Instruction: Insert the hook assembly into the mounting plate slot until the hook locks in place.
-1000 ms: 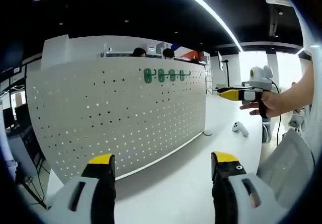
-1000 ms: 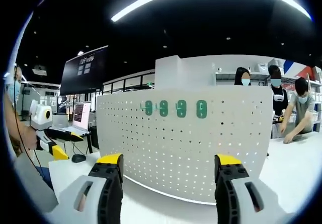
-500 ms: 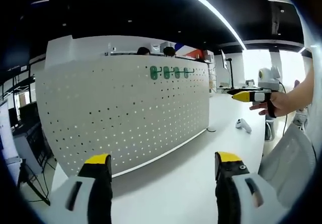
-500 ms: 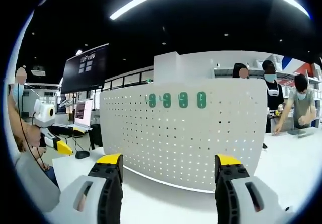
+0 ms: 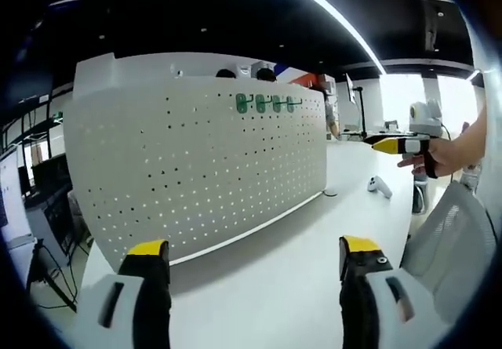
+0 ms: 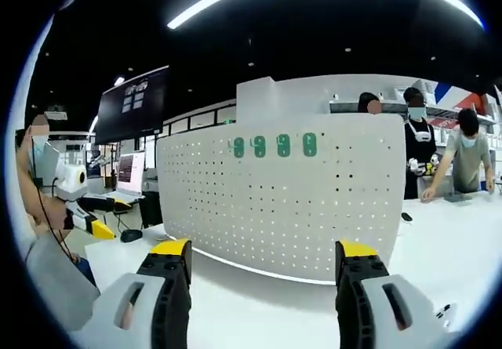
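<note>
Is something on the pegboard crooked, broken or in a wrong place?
Nothing stands out. The pegboard stands upright on the table, and four green hooks sit in an even row near its top. Both claws are open and empty.

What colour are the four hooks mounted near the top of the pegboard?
Green. The hooks on the white pegboard show best in the right gripper view.

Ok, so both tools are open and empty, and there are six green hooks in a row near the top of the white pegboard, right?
Not quite: the row holds four green hooks, not six, as the right gripper view shows. The rest stands: they sit near the top of the white perforated pegboard, and the left tool and right tool are both open and empty.
</note>
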`<state>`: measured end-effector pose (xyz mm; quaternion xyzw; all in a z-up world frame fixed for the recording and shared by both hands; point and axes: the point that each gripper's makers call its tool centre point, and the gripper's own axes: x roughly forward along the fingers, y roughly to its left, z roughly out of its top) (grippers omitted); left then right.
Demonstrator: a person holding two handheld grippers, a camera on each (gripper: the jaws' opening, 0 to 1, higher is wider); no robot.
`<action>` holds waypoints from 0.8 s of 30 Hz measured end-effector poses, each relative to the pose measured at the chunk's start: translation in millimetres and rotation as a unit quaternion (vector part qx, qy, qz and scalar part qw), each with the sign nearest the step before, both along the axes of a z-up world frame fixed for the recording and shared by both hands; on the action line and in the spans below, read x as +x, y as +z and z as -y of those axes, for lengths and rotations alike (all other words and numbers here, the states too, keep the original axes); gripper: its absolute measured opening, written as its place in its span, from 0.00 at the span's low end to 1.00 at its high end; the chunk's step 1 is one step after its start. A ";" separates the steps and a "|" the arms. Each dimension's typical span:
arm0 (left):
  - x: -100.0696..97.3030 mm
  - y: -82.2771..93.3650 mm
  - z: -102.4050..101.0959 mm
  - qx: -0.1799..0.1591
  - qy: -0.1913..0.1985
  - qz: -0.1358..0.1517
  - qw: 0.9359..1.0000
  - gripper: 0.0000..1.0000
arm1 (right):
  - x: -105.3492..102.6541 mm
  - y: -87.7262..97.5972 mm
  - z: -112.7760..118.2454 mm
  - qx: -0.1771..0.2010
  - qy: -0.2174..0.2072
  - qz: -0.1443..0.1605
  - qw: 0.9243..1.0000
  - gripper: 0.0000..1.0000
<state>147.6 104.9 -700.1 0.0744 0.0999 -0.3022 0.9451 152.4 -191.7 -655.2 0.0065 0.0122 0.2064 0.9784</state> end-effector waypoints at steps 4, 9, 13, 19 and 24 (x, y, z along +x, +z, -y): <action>-4.0 -1.7 -2.7 0.001 0.000 0.002 1.000 0.93 | -3.9 -2.3 1.1 0.003 -0.003 -0.002 1.000 0.73; -6.7 -5.0 -6.5 -0.001 0.004 -0.001 1.000 0.94 | -7.8 -3.3 0.6 0.006 -0.004 -0.003 1.000 0.73; -8.7 -5.3 -9.4 -0.003 0.008 -0.003 1.000 0.95 | -11.4 -3.3 -1.3 0.010 -0.004 -0.002 1.000 0.73; -8.9 -3.8 -8.9 -0.012 0.010 -0.004 1.000 0.96 | -13.3 -8.3 0.3 0.013 -0.011 -0.006 1.000 0.73; -11.1 -2.6 -7.2 -0.015 0.006 0.000 1.000 0.97 | -17.0 -9.6 1.4 0.011 -0.011 -0.009 1.000 0.73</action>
